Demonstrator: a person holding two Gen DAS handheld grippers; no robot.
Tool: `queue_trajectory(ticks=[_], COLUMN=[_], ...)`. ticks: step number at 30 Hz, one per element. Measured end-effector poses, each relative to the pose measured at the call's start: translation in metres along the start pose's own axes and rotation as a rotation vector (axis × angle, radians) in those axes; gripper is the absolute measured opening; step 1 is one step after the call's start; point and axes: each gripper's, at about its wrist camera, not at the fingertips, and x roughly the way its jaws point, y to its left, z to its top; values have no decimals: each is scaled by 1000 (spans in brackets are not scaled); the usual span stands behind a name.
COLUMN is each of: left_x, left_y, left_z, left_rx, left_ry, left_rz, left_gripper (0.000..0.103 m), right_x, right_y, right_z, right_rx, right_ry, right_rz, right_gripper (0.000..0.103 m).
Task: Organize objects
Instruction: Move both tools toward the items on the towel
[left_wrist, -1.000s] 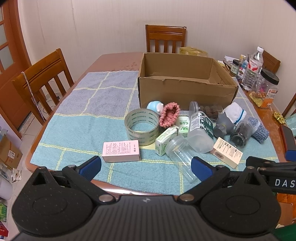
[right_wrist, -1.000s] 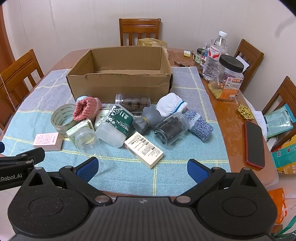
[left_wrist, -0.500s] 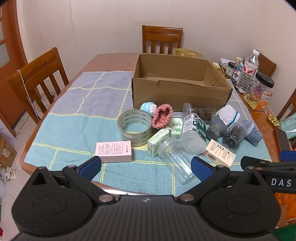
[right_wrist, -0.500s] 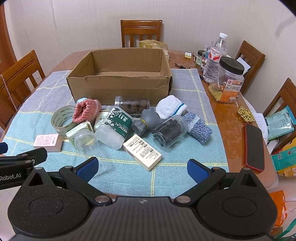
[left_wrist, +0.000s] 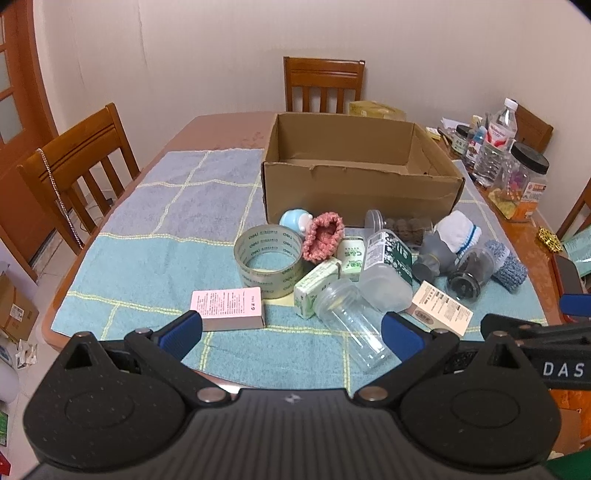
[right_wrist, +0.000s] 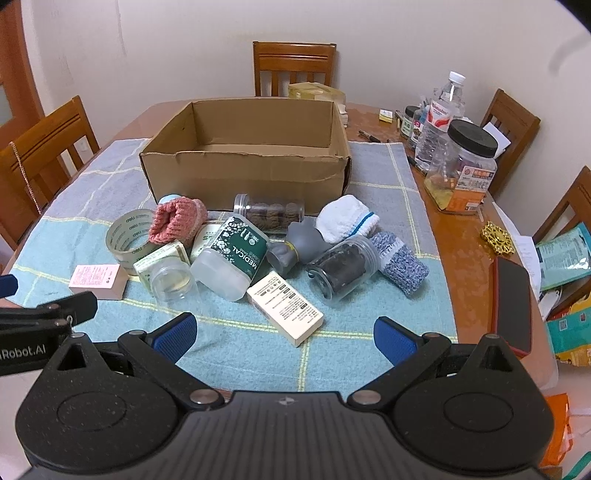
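An open cardboard box (left_wrist: 362, 192) (right_wrist: 243, 173) stands on the towel at mid-table, nothing visible inside. In front of it lies a heap: tape roll (left_wrist: 269, 258), pink box (left_wrist: 228, 308), pink knit piece (left_wrist: 322, 238), green boxes (left_wrist: 317, 286), clear jar (left_wrist: 347, 325), white medical bottle (right_wrist: 231, 262), cream box (right_wrist: 284, 306), dark jar (right_wrist: 345, 269), grey sock (right_wrist: 400, 262), white sock (right_wrist: 347, 221). My left gripper (left_wrist: 291, 334) is open and empty, just short of the pink box and clear jar. My right gripper (right_wrist: 284, 336) is open and empty, near the cream box.
The towel (left_wrist: 147, 251) covers a wooden table (right_wrist: 465, 243). On the table's right side stand bottles and a black-lidded jar (right_wrist: 465, 166); a red phone (right_wrist: 511, 306) and a gold ornament (right_wrist: 496, 238) lie there. Chairs (left_wrist: 77, 162) ring the table.
Both grippers pulled back slightly then returned; the view shifted a little. Both stay open and empty. No object on the table moved.
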Motion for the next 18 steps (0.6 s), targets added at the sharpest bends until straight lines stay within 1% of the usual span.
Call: queue_trajectory(ticks=[3, 9, 12, 16, 18], left_x=[1, 11, 18, 24, 29], left_y=[-1, 3, 4, 7, 8], left_z=[-2, -4, -6, -12, -14], left_rx=[13, -1, 17, 40, 48], left_ry=[-16, -10, -3, -43, -36], left_rz=[1, -6, 5, 24, 30], left_gripper=[102, 102, 102, 102, 102], right_x=[0, 6, 10, 19, 24], right_y=[-1, 3, 4, 8, 10], right_z=[0, -3, -4, -7, -9], right_rx=[-9, -39, -43, -52, -66], right_ry=[-5, -15, -25, -13, -7], right_rz=[9, 30, 37, 55, 47], right_gripper=[103, 103, 103, 103, 103])
